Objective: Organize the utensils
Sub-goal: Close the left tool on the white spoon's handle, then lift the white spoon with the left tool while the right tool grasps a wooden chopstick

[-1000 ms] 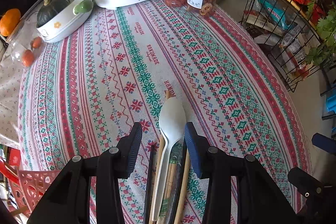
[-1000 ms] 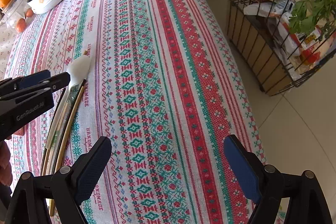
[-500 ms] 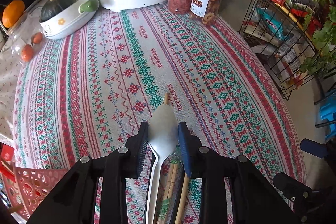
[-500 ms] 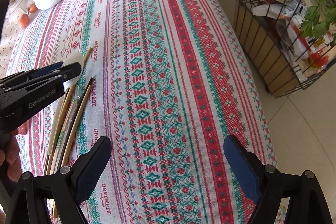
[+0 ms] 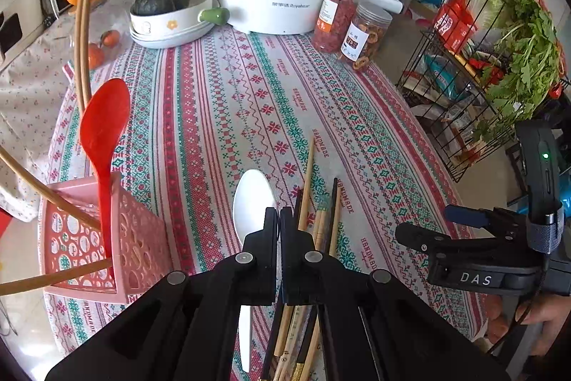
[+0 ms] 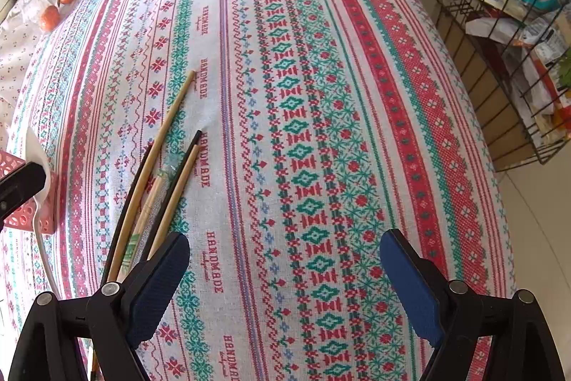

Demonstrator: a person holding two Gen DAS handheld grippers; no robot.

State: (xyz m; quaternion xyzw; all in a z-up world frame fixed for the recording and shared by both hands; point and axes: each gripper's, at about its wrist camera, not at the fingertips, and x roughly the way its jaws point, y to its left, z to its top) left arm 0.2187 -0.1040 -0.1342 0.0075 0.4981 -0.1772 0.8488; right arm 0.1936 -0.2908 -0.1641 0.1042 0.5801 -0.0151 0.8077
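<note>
White spoon [image 5: 252,199] pinched at neck by left hand-held gripper [image 5: 278,220]; right hand-held gripper [image 6: 283,281] spread.

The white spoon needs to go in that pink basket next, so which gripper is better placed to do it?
Left. The left gripper is shut on the white spoon, and the pink basket sits just to its left. The right gripper is open, holds nothing, and sits by the chopsticks.

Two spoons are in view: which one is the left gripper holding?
The white spoon, clamped in the left gripper beside the loose chopsticks. The red spoon stands in the pink basket.
</note>
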